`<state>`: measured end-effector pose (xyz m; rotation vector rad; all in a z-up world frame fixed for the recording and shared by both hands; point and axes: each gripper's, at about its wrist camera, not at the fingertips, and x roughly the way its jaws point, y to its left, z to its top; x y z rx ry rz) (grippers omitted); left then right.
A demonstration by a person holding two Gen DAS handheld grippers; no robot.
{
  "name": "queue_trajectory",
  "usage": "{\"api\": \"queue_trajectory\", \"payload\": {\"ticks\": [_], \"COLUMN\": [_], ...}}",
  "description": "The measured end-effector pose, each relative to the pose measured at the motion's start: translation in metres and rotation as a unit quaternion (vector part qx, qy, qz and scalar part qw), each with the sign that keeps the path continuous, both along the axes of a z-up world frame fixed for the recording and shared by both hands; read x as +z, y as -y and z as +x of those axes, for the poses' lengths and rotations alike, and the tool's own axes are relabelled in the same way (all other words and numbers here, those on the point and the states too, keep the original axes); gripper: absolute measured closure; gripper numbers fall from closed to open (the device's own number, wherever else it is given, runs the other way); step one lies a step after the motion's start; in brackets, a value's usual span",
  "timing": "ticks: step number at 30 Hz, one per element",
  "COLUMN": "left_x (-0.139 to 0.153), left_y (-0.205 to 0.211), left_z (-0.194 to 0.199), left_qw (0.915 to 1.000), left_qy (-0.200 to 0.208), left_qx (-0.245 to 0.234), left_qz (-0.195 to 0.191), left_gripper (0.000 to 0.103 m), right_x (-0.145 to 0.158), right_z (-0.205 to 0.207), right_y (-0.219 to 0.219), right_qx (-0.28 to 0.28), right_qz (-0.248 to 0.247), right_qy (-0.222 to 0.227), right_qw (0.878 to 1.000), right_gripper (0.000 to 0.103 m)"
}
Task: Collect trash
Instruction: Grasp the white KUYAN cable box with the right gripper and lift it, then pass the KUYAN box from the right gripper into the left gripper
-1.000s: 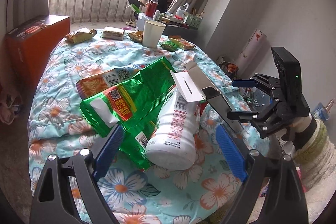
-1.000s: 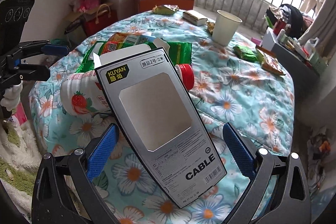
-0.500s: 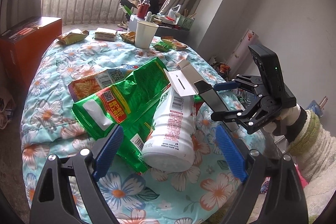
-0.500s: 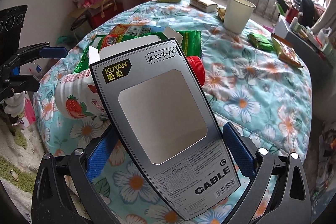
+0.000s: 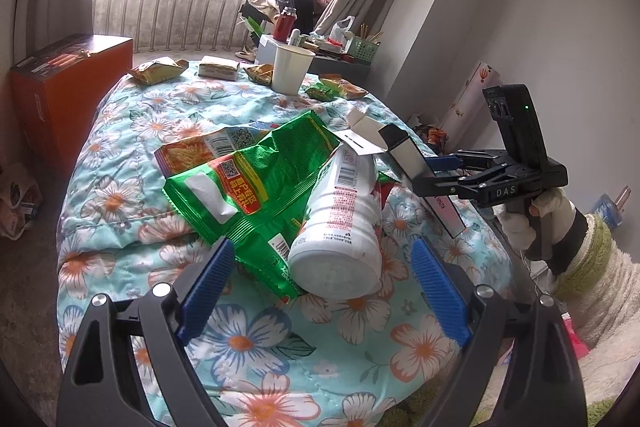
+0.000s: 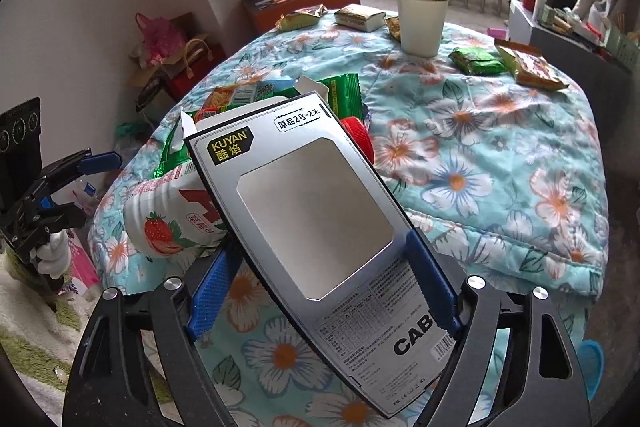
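Right wrist view: right gripper (image 6: 322, 291), lower centre, has just been closing its jaws on the grey cable box (image 6: 308, 215); the blue pads now touch both long edges, and the box slants from lower right up to centre frame. Left of the box lies a white strawberry bottle (image 6: 160, 215), its red cap (image 6: 360, 139) peeking out upper right of the box.

Left wrist view: left gripper (image 5: 320, 291), bottom centre, jaws spread wide, nothing between the pads; the bottle's base sits just above the gap, resting on a green snack bag (image 5: 248, 187) on the floral-covered tabletop (image 5: 120, 187). Paper cup (image 5: 290, 69) stands upright, upper centre.
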<state>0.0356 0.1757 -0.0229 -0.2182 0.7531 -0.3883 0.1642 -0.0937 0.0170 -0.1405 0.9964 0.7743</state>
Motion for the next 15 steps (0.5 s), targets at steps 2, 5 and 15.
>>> {"api": "queue_trajectory", "payload": {"ticks": [2, 5, 15], "left_x": [-0.001, -0.004, -0.002], "left_y": [-0.002, -0.004, 0.03], "left_z": [-0.006, -0.014, -0.022], "left_qw": [1.0, 0.9999, 0.9927], "left_qy": [-0.001, -0.003, -0.009], "left_qx": [0.005, 0.01, -0.059], "left_qz": [0.0, -0.002, -0.104], "left_gripper": [0.016, 0.016, 0.016], "right_x": [0.003, 0.008, 0.02], "right_z": [-0.002, -0.008, -0.027], "right_y": [0.008, 0.016, 0.047], "right_qx": [-0.022, -0.052, -0.09], "right_qz": [0.023, 0.045, 0.156], "right_qy": [-0.013, -0.025, -0.043], "right_qw": [0.999, 0.997, 0.983], "right_gripper": [0.038, 0.045, 0.034]}}
